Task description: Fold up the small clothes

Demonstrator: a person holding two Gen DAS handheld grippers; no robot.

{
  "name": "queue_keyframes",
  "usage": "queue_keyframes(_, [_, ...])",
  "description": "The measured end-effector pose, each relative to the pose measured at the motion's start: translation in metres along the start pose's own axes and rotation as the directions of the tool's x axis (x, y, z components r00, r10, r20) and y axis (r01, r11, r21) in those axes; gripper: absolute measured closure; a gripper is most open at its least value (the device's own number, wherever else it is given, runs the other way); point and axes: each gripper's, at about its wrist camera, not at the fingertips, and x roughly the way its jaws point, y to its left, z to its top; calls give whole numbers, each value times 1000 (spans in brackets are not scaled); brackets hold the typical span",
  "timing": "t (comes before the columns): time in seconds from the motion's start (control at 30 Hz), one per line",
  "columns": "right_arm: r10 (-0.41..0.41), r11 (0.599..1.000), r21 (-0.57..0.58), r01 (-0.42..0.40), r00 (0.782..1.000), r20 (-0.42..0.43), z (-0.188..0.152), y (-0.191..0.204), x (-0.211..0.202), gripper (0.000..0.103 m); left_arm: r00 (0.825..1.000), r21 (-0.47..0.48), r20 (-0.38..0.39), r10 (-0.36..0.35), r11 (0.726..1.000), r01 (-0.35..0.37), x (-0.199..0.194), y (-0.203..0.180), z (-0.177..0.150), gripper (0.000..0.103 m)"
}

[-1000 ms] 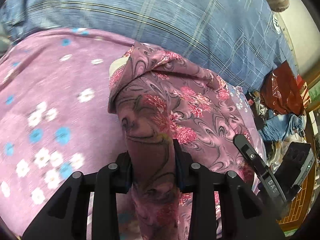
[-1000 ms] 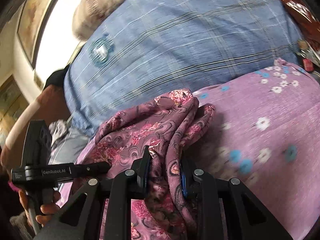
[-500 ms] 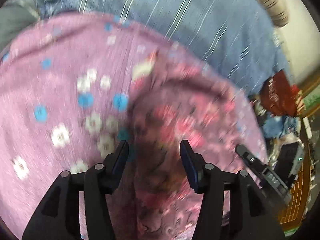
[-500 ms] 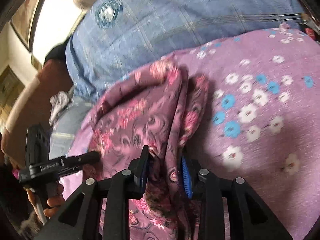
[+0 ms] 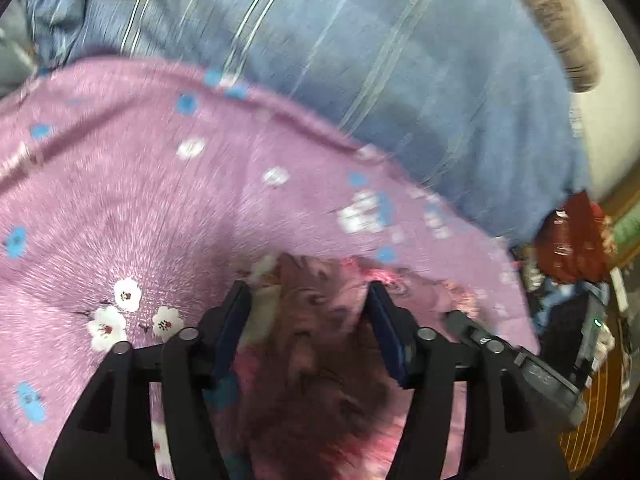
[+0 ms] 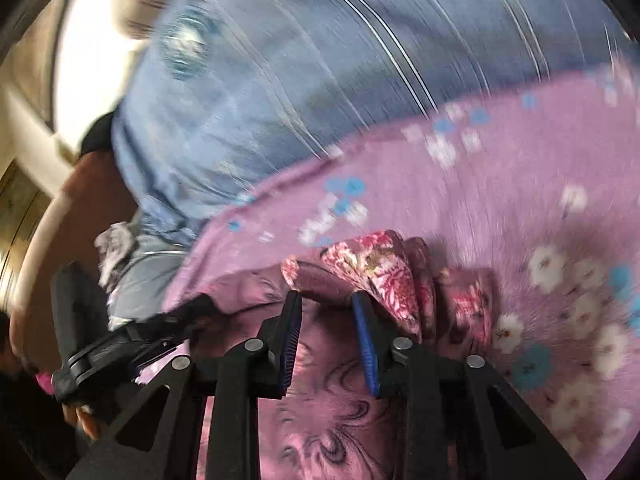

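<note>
A small mauve garment with pink flowers and dark swirls [image 5: 320, 344] lies on a purple flowered bedsheet [image 5: 160, 200]. My left gripper [image 5: 308, 296] is open, its jaws wide apart over the garment's near edge. In the right wrist view the garment [image 6: 368, 272] lies bunched with a fold raised at its far edge. My right gripper [image 6: 326, 300] is open over it, with the cloth loose between the blue pads [image 6: 366, 340]. Both views are motion blurred. The right gripper's body shows in the left wrist view [image 5: 520, 360], and the left gripper's body shows in the right wrist view [image 6: 120, 340].
A blue striped blanket [image 5: 360, 60] lies beyond the sheet and also shows in the right wrist view [image 6: 300, 80]. A red bag and clutter [image 5: 576, 236] sit at the right. A rolled brown cushion [image 5: 560, 32] lies at the far right.
Both grippers have let go of the garment: the left opened half a second ago, the right just now. The garment has dropped onto the sheet and both grippers have moved over it.
</note>
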Motion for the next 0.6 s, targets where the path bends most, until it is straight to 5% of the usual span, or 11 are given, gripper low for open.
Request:
queue_keyframes(0.17, [61, 997, 45, -61, 998, -6, 4, -17, 3, 89, 997, -15, -59, -58, 998, 57, 16, 13, 18, 37])
queue_keyframes(0.43, [73, 996, 55, -74, 997, 18, 4, -18, -2, 88, 1000, 22, 9, -26, 999, 26, -1, 4, 6, 34])
queue_keyframes(0.6, [121, 990, -89, -113, 989, 85, -3, 15, -39, 80, 994, 74, 105, -9, 997, 1, -42, -1, -5, 34])
